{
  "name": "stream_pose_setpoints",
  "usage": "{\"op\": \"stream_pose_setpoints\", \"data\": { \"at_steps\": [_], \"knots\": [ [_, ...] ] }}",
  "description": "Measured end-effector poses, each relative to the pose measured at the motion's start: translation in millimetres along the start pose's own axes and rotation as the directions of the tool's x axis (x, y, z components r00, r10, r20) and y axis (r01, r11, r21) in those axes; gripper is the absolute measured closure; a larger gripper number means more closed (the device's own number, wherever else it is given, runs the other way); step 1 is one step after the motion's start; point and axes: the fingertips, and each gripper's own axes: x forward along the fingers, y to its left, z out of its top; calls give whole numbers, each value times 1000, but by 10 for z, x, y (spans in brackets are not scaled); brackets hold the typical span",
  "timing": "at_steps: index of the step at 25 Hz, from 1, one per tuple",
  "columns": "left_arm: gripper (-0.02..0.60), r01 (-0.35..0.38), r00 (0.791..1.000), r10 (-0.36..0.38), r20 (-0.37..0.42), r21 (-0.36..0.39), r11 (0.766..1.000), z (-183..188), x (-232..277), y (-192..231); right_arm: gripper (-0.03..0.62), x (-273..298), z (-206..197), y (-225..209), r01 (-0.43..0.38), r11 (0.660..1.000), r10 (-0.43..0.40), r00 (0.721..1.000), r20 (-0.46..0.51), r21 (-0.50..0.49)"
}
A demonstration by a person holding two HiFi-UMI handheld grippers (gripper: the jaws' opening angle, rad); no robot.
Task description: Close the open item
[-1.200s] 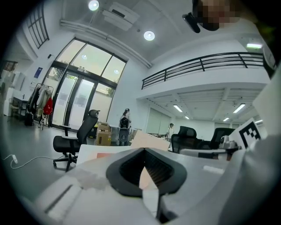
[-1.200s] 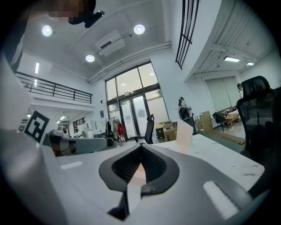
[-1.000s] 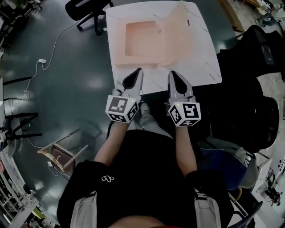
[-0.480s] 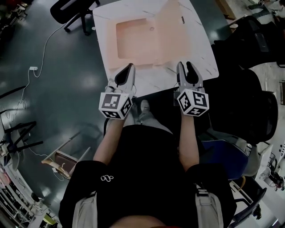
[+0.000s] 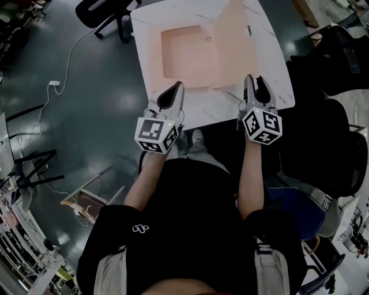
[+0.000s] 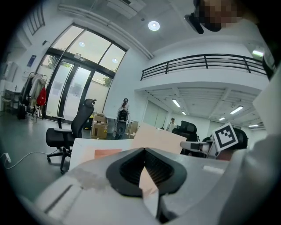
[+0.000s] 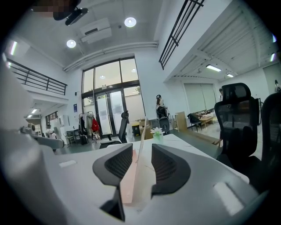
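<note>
Right claw (image 5: pixel 257 82) has swung to the frame's right; its jaws, still apart, are closing round the lid (image 5: pixel 233 46) edge. Left claw (image 5: pixel 175 87) shut, empty. A skewed pinch could buckle the lid.

A dark, glossy floor (image 5: pixel 92 115) carries a white marbled bench (image 5: pixel 271 75). A black office chair (image 5: pixel 106 11) stands beyond the bench's far left corner, with more black chairs (image 5: pixel 340 63) to the right. A white cable (image 5: pixel 69 57) trails over the floor. Tall glass doors (image 6: pixel 74 88), round ceiling lamps (image 6: pixel 153 25) and a black-railed balcony (image 6: pixel 206 61) bound the white hall.
</note>
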Motion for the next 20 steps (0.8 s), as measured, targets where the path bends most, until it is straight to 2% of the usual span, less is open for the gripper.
{"op": "stream_pose_setpoints", "data": {
  "at_steps": [5,8,11,15,20],
  "knots": [
    [581,-25,1000,25,-7,5,1000,47,-23,170,481,158,84,91,-22,1000,23,1000,20,-12],
    [581,-40,999,40,-13,0,999,37,-29,293,563,202,114,171,-19,999,20,1000,23,-50],
    [581,-57,998,57,-20,-11,998,6,-26,411,579,226,139,317,-43,992,45,999,15,-118],
    [581,-75,997,75,-26,-27,997,-33,-43,545,580,266,149,671,-121,964,122,992,-11,-238],
    [581,-108,994,107,-31,-47,993,-98,-132,722,571,345,89,1173,-235,908,227,972,-65,-348]
  ]
}}
